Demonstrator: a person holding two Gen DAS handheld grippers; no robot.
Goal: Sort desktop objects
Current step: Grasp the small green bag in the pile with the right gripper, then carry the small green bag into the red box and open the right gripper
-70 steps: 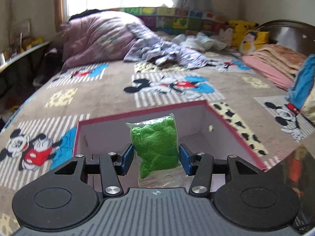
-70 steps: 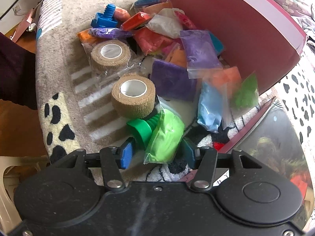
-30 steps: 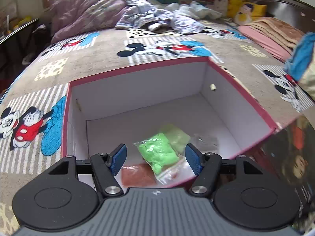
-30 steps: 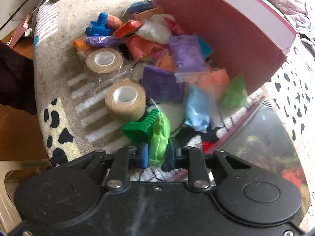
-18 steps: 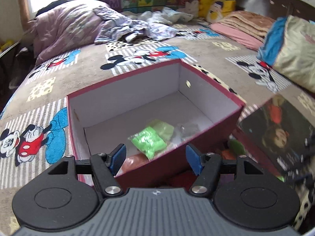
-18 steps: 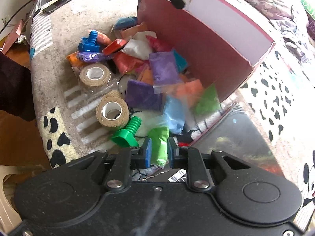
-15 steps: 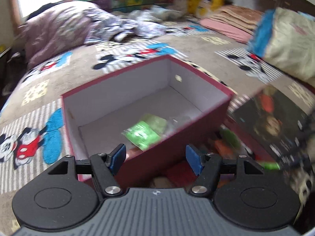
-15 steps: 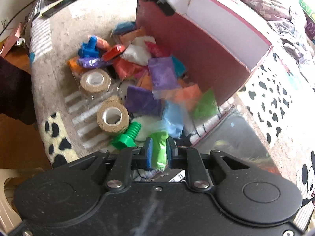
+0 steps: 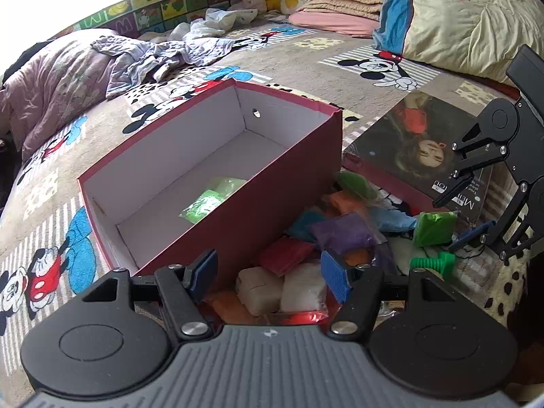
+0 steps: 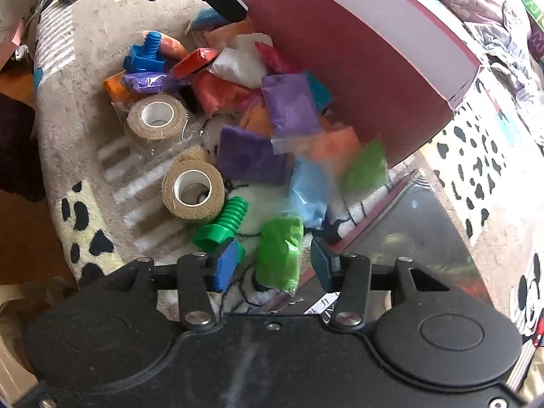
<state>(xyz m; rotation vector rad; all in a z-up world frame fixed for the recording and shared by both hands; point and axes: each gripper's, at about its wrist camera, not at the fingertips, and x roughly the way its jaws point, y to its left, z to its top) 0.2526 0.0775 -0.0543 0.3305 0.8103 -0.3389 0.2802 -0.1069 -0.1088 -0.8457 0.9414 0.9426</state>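
Observation:
A red box (image 9: pixel 272 210) with white inner walls stands on the bed, with two green bags (image 9: pixel 204 204) on its floor. Beside its near wall lies a pile of coloured bags, among them a purple one (image 9: pixel 343 233) (image 10: pixel 289 105). My left gripper (image 9: pixel 268 275) hangs open over this pile with nothing between its fingers. My right gripper (image 10: pixel 273 267) points down at the pile's edge and its jaws are opening. A bright green bag (image 10: pixel 280 255) (image 9: pixel 433 227) sits loose between them, clear of both pads.
Two tan tape rolls (image 10: pixel 158 119) (image 10: pixel 193 190), a green plastic screw (image 10: pixel 221 224) and a blue one (image 10: pixel 146 56) lie by the pile. A dark book (image 9: pixel 418 146) lies right of the box. Bedding and pillows (image 9: pixel 469 20) sit further back. The bed's edge (image 10: pixel 51 204) is on the left.
My left gripper swung from above the box's inside to the pile outside its near wall. My right gripper, shut on the green bag a moment ago, has parted its jaws.

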